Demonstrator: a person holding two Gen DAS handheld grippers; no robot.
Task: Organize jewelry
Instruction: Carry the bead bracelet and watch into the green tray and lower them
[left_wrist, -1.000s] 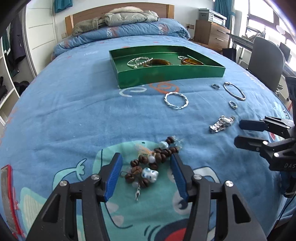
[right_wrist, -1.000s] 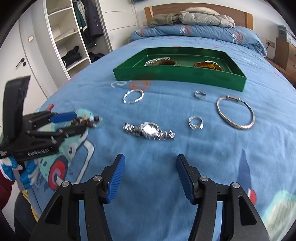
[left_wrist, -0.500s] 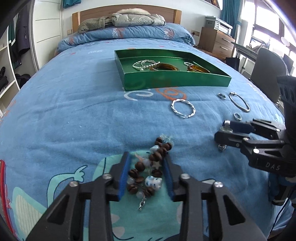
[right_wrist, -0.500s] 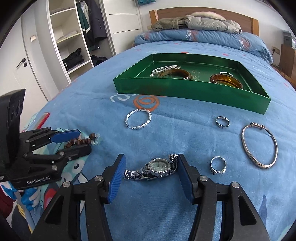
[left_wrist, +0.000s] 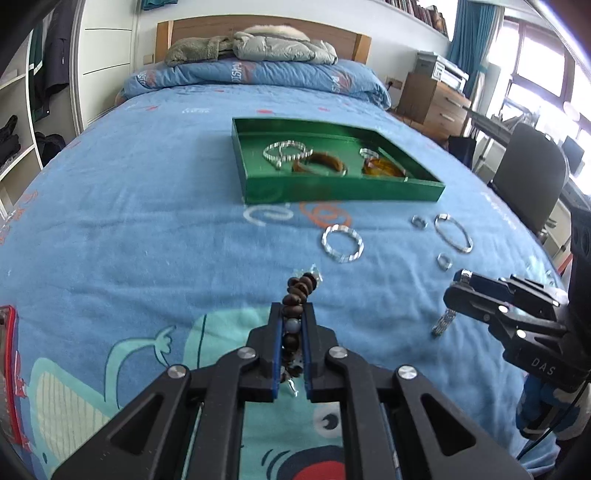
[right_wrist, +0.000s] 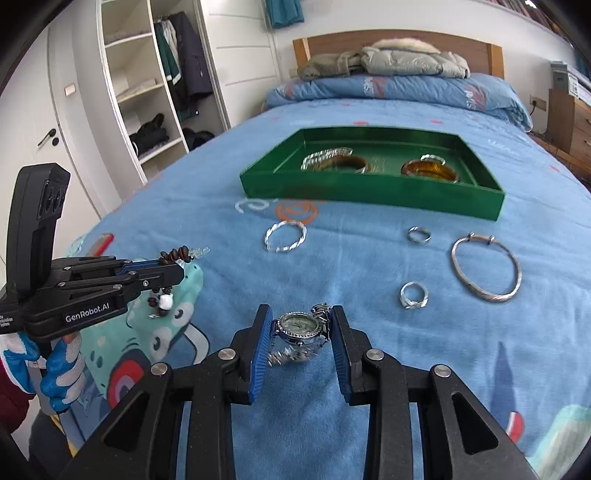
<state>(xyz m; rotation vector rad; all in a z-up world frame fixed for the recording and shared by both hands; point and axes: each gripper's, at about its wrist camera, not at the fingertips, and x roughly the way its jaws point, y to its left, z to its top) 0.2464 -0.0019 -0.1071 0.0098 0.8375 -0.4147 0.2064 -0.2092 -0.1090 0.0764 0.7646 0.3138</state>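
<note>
A bed (left_wrist: 110, 229) with a blue printed cover fills the room. A wooden headboard (right_wrist: 399, 38) stands against a white wall. Open wardrobe shelves (right_wrist: 147, 88) hold clothes. A wooden dresser (left_wrist: 432, 98), a dark chair (left_wrist: 532, 181) and bright windows (left_wrist: 543, 48) with teal curtains (left_wrist: 469, 33) occupy the opposite side.

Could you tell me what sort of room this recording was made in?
Most likely a bedroom. The jewelry lies on a bed with a blue blanket and a wooden headboard; an open wardrobe with hanging coats stands beside it, and a wooden dresser on the other side.
</note>
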